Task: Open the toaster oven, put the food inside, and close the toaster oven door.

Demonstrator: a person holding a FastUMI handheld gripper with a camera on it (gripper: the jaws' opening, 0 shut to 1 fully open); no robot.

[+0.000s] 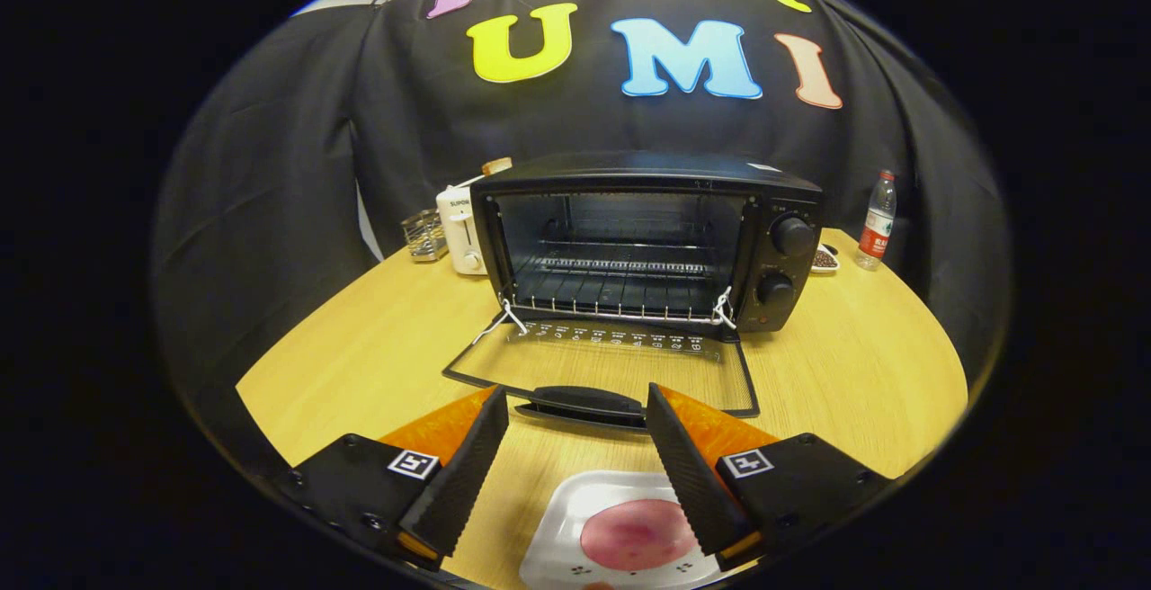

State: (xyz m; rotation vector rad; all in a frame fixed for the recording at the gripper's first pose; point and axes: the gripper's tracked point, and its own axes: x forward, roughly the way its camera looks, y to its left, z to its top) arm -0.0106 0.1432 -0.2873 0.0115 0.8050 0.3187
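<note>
- We count one toaster oven, its door folded flat onto the round wooden table.
- One white plate with one pink food round sits below our gripper, whose fingers are spread, holding nothing.
- Behind: one white toaster, one bottle, black cloth wall.
</note>
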